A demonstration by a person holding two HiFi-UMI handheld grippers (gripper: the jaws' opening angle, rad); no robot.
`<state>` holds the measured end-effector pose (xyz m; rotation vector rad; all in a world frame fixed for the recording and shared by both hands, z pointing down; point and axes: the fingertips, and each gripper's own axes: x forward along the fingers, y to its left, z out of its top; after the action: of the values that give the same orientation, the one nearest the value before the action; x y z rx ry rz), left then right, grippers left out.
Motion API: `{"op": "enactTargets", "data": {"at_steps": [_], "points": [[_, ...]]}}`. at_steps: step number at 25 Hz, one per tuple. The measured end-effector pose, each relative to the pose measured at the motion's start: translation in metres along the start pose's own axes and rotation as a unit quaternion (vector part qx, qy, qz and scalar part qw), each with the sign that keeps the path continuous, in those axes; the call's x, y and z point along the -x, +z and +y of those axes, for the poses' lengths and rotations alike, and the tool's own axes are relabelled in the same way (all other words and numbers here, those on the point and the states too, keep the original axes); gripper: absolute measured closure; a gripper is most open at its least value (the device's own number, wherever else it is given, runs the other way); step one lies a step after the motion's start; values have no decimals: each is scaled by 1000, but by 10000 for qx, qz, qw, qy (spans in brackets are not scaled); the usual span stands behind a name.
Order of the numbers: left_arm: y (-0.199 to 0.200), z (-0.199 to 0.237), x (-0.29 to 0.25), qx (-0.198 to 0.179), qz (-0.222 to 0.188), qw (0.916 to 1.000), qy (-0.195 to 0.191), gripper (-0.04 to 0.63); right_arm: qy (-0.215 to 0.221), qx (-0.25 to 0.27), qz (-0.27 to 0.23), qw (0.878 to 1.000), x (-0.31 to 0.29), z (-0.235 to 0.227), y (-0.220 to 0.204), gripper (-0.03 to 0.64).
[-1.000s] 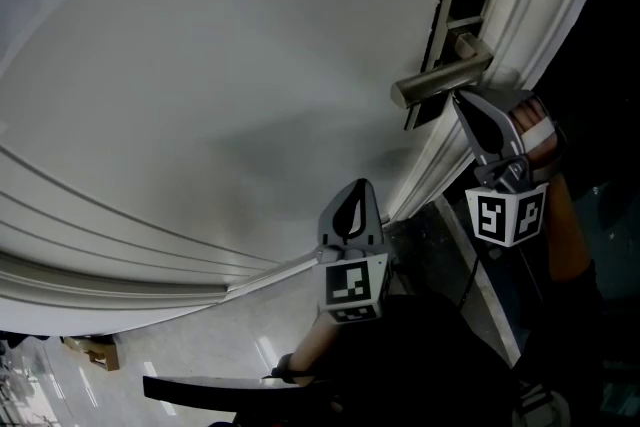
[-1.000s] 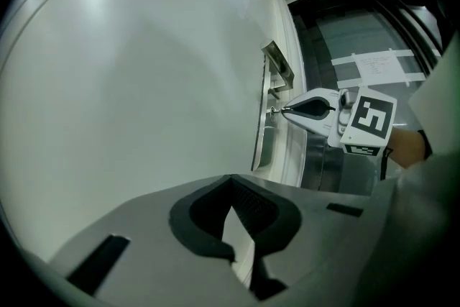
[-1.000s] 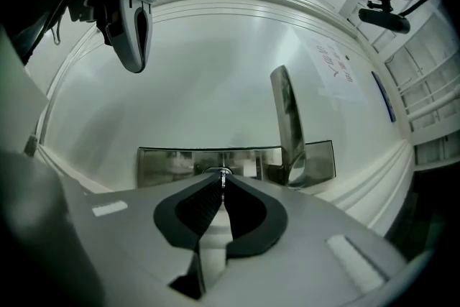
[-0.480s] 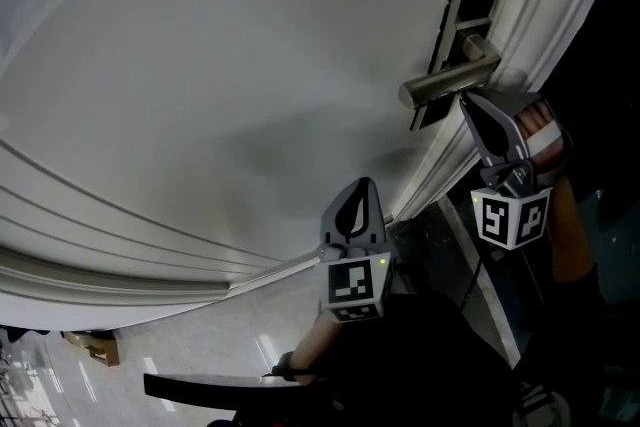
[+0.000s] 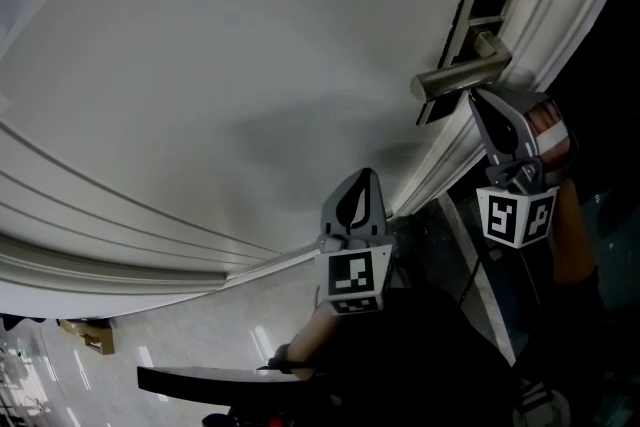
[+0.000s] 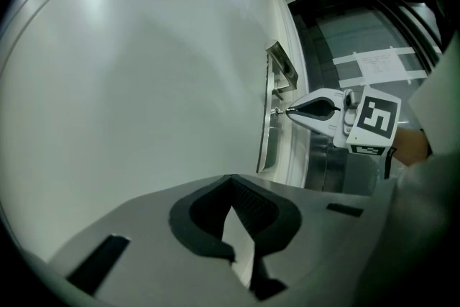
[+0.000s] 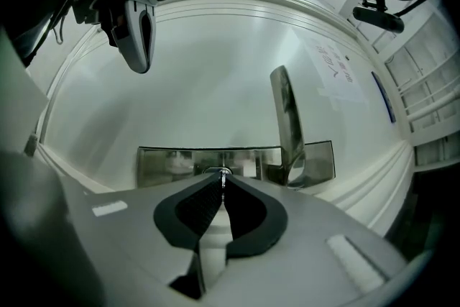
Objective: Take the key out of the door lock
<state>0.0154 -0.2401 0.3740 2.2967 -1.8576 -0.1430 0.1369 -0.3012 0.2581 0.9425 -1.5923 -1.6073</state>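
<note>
Tongs came nearest: the left tongs (image 5: 362,185) hung low in the middle of the head view, just off the white door (image 5: 230,65), with their marker cube (image 5: 352,280) on the near side, toward the person. In the left gripper view, the left tongs (image 6: 231,183) had their tips together with nothing between them.

To the right and a little farther on, the right tongs (image 5: 478,103) pointed at the door's right edge, directly under the lever handle (image 5: 455,75). The person's hand (image 5: 545,130) gripped behind them. In the right gripper view, the right tongs (image 7: 223,182) were clamped on the small metal key (image 7: 224,172), whose head showed as a thin sliver pinched at their tips.

The key sat in the lock, in the polished lock plate (image 7: 165,163) just beyond the tips and beside the spot where the handle (image 7: 286,118) rose from the same plate. In the left gripper view the key (image 6: 277,111) showed as a short stub bridging the plate (image 6: 266,140) and the tip of the right tongs (image 6: 291,111), below the handle (image 6: 282,68).

Farther right ran the door's moulded frame (image 5: 540,5). Beyond it stood a glass panel (image 6: 338,32) with a taped paper sheet (image 6: 381,62) on it.
</note>
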Motion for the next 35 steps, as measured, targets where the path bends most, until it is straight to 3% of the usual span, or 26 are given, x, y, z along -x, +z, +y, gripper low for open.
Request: {"op": "enactTargets", "data": {"at_steps": [6, 12, 20, 27, 32, 35], "points": [[0, -1, 1, -14, -17, 10000, -14, 595, -85, 303, 5, 9995, 2, 1, 2, 604], [4, -4, 0, -29, -42, 10000, -61, 595, 33, -18, -47, 10000, 2, 0, 4, 604], [8, -5, -5, -90, -115, 9999, -70, 595, -108, 340, -16, 9994, 0, 2, 0, 603], [10, -3, -5, -49, -121, 9999, -60, 595, -46, 93, -11, 9999, 1, 1, 2, 604], [6, -4, -7, -12, -100, 9999, -98, 595, -151, 414, 25, 9990, 1, 3, 0, 603], [7, -4, -8, -9, -107, 9999, -99, 595, -112, 307, 10, 9995, 0, 2, -1, 603]]}}
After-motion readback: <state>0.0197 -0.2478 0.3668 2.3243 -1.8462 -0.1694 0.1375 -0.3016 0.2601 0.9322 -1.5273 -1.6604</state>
